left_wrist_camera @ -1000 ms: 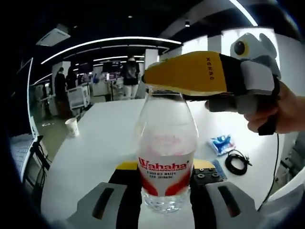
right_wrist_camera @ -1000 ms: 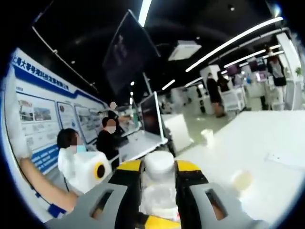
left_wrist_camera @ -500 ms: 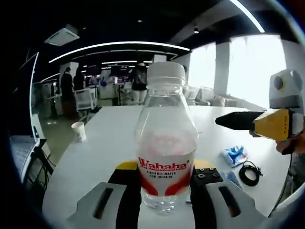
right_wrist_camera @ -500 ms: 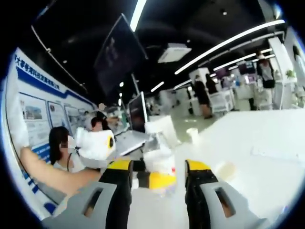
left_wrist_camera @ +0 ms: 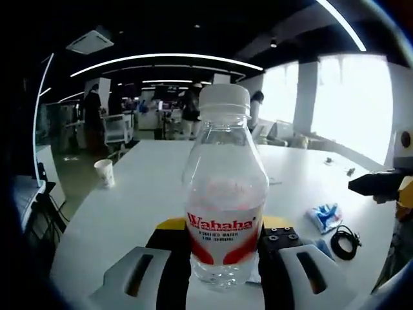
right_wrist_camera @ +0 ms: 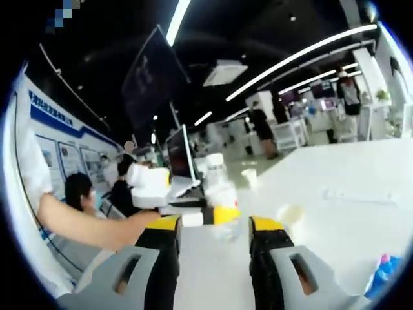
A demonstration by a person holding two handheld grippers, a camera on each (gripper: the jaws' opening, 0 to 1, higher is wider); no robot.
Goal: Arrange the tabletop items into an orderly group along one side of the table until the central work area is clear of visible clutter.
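The left tool [left_wrist_camera: 222, 248] pinches a capped water bottle [left_wrist_camera: 225, 194] upright above the white tabletop [left_wrist_camera: 129, 200], with a paper cup [left_wrist_camera: 104, 173] at far left. The right tool [right_wrist_camera: 213, 242] stands spread with nothing between its jaws, clear of the bottle. A blue packet [left_wrist_camera: 324, 216] and a coiled black cable [left_wrist_camera: 347, 232] lie at right.

In the left gripper view, a water bottle [left_wrist_camera: 224, 194] stands upright between the jaws of the left gripper [left_wrist_camera: 222, 258], above the table [left_wrist_camera: 129, 200]. A paper cup [left_wrist_camera: 103, 173] stands far left on the table. A packet [left_wrist_camera: 324, 216] lies at right, with a coiled cable [left_wrist_camera: 346, 243] just beside it.
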